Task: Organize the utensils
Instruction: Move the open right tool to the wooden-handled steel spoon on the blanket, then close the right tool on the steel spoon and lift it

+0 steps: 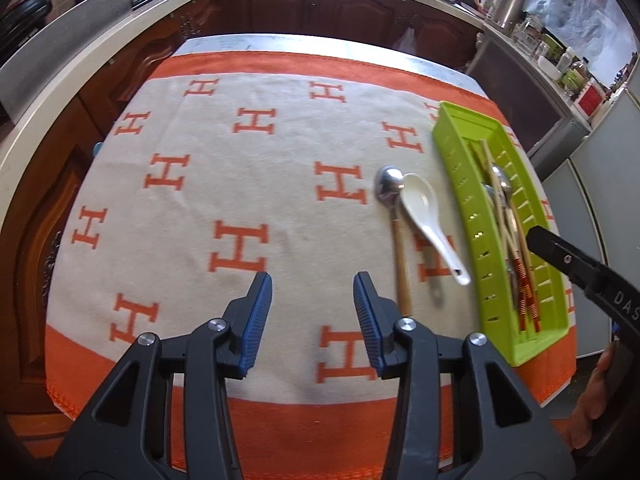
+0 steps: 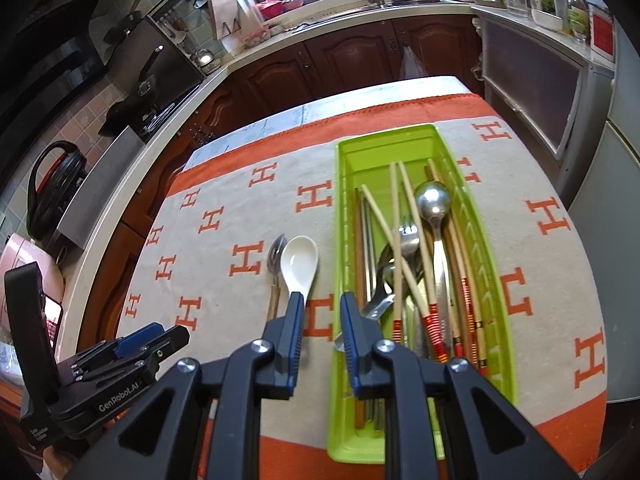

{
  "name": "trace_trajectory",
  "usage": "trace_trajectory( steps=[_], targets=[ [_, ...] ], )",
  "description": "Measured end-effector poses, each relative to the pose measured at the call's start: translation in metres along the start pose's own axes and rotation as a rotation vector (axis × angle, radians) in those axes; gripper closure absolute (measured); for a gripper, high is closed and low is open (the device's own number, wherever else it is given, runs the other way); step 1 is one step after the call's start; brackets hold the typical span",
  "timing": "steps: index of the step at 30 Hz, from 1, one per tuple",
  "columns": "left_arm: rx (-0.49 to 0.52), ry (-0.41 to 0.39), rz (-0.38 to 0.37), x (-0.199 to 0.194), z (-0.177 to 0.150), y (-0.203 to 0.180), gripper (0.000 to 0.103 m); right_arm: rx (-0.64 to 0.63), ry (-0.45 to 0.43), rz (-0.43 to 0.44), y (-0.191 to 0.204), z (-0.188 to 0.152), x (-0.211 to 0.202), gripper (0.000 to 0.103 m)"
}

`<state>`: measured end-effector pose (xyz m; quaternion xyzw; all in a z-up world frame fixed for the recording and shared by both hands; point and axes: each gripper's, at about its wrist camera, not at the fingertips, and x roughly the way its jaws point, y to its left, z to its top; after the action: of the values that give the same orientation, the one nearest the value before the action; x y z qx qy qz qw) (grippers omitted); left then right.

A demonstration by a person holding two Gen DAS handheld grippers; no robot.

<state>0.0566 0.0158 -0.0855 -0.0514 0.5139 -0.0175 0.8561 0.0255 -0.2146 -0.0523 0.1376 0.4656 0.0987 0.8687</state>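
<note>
A green utensil tray (image 1: 456,184) (image 2: 344,208) lies on the right of the table and holds chopsticks (image 2: 404,240), a metal spoon (image 2: 434,204) and a fork (image 2: 408,236). To its left on the cloth lie a white ceramic spoon (image 1: 424,212) (image 2: 298,264) and a metal spoon with a wooden handle (image 1: 390,188) (image 2: 276,256). My left gripper (image 1: 313,304) is open and empty above the cloth, left of both spoons. My right gripper (image 2: 320,320) is open and empty, hovering between the white spoon's handle and the tray's left wall; its finger shows in the left wrist view (image 1: 560,252).
The table is covered by a beige cloth with orange H marks (image 1: 240,184). Wooden cabinets (image 2: 360,56) and a counter with a sink and bottles run behind. A stove area with pans (image 2: 152,80) is at the left. The left gripper shows at the lower left (image 2: 136,344).
</note>
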Motion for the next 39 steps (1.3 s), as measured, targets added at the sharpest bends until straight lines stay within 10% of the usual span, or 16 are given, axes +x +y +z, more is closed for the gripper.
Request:
trace_trajectory(
  steps=[39],
  targets=[
    [-0.088, 0.028, 0.041, 0.051, 0.007, 0.063, 0.063, -0.118, 0.198, -0.013, 0.055, 0.008, 0.119, 0.085]
  ],
)
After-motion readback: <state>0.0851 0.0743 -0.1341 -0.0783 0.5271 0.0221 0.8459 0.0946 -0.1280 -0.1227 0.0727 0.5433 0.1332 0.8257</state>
